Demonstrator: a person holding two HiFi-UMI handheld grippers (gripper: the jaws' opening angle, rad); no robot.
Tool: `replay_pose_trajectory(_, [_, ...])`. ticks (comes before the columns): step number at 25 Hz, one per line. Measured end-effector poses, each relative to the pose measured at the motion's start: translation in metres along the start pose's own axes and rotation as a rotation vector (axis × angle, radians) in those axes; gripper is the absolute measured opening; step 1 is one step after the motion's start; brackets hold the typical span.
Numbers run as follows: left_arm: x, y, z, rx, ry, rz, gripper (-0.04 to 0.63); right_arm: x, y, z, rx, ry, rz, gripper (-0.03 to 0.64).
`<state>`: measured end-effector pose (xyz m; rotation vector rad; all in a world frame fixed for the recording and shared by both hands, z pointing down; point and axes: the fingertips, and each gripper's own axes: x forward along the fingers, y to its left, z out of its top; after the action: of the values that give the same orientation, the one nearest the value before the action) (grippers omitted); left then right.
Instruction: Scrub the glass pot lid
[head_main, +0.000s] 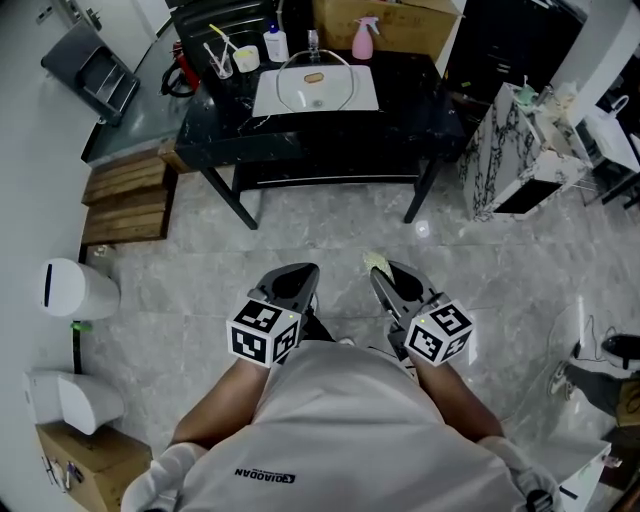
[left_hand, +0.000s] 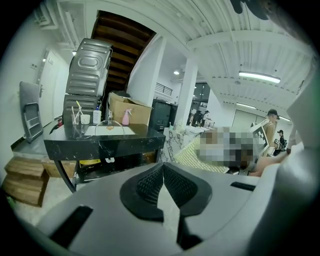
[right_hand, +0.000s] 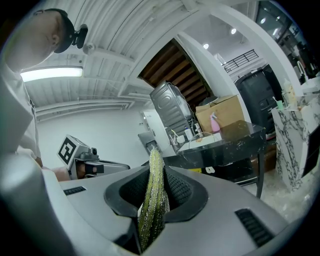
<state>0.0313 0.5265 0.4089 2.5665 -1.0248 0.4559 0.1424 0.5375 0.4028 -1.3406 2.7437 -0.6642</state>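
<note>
Two tools held by the body: left tool (head_main: 300, 276) pressed together, empty; right tool (head_main: 386, 274) pinches a scouring pad (head_main: 377, 263). Glass lid (head_main: 316, 88) lies well apart on the tabletop (head_main: 405, 92); probably slick, fragile, so steady it by the knob (head_main: 314, 77).

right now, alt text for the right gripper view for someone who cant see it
The right gripper has its jaws shut on a yellow-green scouring pad that stands on edge between them. Beyond is a black marble table with a pink spray bottle and a cardboard box behind it. The left gripper shows at the left.
</note>
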Motion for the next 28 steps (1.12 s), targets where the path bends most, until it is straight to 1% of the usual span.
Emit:
replay_pose_trajectory(7, [0.016, 0.019, 0.004, -0.001, 0.007, 0.001, 0.015, 0.022, -0.014, 0.003, 0.008, 0.005, 0.002, 0.089])
replay_pose_trajectory(14, [0.04, 0.062, 0.017, -0.02, 0.005, 0.016, 0.015, 0.063, -0.041, 0.014, 0.02, 0.014, -0.007, 0.089])
replay_pose_trajectory(20, [0.064, 0.115, 0.033, -0.04, 0.017, 0.027, 0.015, 0.12, -0.061, 0.03, 0.027, 0.038, -0.006, 0.089])
replay_pose_trajectory(28, [0.108, 0.197, 0.083, -0.032, 0.007, -0.01, 0.015, 0.207, -0.091, 0.069, 0.018, 0.046, -0.035, 0.089])
